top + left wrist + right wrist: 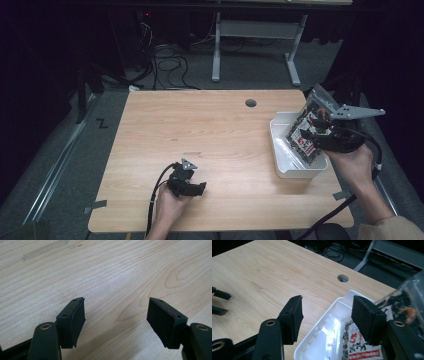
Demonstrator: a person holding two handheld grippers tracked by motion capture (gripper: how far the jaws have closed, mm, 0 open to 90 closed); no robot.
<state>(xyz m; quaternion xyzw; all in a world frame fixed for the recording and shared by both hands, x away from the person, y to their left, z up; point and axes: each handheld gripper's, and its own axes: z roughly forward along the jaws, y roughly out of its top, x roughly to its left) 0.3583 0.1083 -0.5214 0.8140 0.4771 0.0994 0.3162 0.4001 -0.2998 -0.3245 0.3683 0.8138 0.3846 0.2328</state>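
Snack bag [305, 137] leaning in white tray [280, 150] by tabletop's right edge, just beside right gripper [325, 317], jaws wide, empty. Left gripper [116, 322] far off, wide too.

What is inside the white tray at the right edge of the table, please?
A clear packet of dark dried food with a red-and-white label leans in the white tray, its top above the rim. The packet hides the tray floor beneath it. The right claw stands open over the tray.

A lab — bare wooden table [220, 135], tangled floor cables [167, 65], dark surroundings.
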